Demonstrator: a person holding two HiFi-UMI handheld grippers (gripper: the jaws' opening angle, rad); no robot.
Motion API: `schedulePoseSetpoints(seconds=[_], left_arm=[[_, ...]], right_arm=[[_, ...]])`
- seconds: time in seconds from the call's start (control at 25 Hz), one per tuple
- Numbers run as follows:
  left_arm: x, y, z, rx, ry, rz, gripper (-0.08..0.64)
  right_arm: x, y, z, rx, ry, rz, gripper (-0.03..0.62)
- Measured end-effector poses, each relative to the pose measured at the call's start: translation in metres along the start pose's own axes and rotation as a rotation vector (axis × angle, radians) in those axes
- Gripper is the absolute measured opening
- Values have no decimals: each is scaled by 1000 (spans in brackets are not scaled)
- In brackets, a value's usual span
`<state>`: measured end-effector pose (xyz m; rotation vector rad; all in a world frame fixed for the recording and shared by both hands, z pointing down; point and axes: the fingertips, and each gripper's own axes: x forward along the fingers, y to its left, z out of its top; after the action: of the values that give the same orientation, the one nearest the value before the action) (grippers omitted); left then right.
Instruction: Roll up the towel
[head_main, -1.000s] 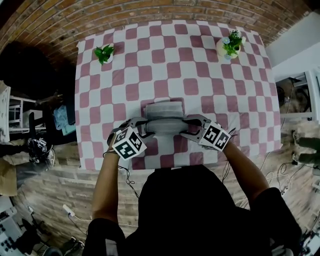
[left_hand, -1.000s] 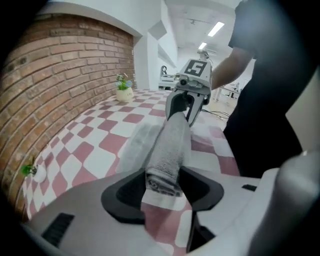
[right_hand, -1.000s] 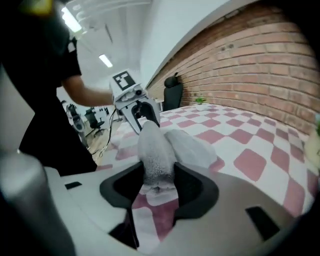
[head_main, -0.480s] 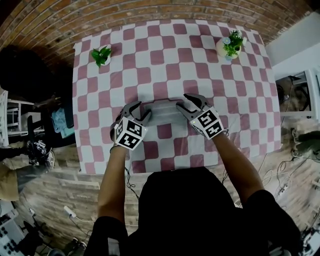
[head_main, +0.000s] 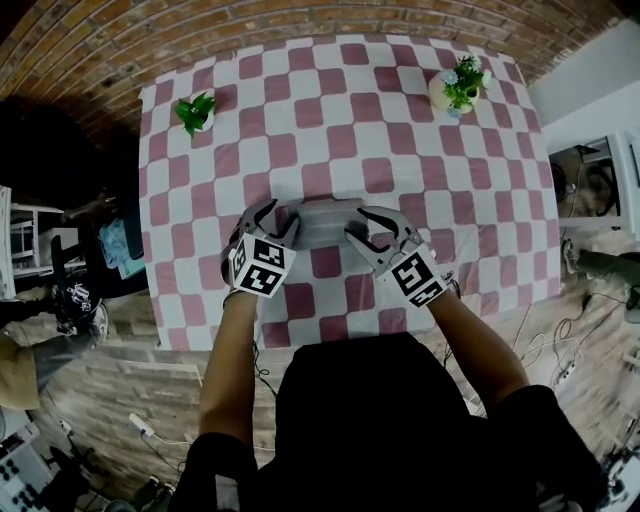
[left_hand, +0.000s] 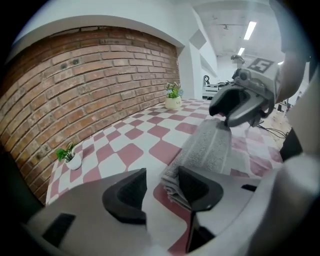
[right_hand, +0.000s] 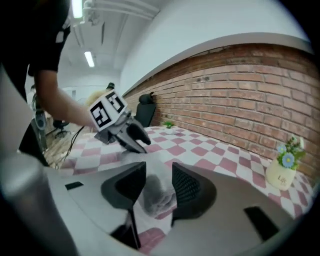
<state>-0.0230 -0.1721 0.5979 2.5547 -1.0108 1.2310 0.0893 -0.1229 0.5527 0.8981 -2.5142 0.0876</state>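
A table (head_main: 330, 110) covered in red-and-white checks stands against a brick wall (head_main: 300, 25). The grey towel (head_main: 322, 218) lies on it as a short rolled bundle near the front edge, crosswise between the two hands. The right gripper (head_main: 362, 228) is clamped on the bundle's right end, while the left gripper (head_main: 275, 222) has its jaws apart at the left end, one jaw against the towel and only checks in the gap. A leafy pot plant (head_main: 194, 112) and a flowering pot plant (head_main: 460, 88) sit at the far corners.
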Motion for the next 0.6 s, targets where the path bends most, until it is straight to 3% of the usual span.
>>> schedulePoseSetpoints(seconds=[0.08, 0.2, 0.28, 0.36, 0.4, 0.6], left_arm=[[2, 1, 0, -12, 7, 2, 202], [0, 4, 5, -42, -20, 9, 209], [-13, 11, 15, -136, -134, 20, 209], [-32, 10, 28, -254, -270, -10, 214], [-39, 5, 31, -276, -298, -30, 218], [-23, -33, 11, -163, -168, -58, 250]], right_arm=[[7, 9, -18, -56, 79, -11, 163], [19, 1, -35, -18, 133, -49, 163], [26, -4, -36, -19, 136, -51, 160], [31, -6, -34, -6, 128, -31, 160], [33, -6, -33, 6, 119, -19, 160], [37, -10, -34, 46, 96, -5, 160]])
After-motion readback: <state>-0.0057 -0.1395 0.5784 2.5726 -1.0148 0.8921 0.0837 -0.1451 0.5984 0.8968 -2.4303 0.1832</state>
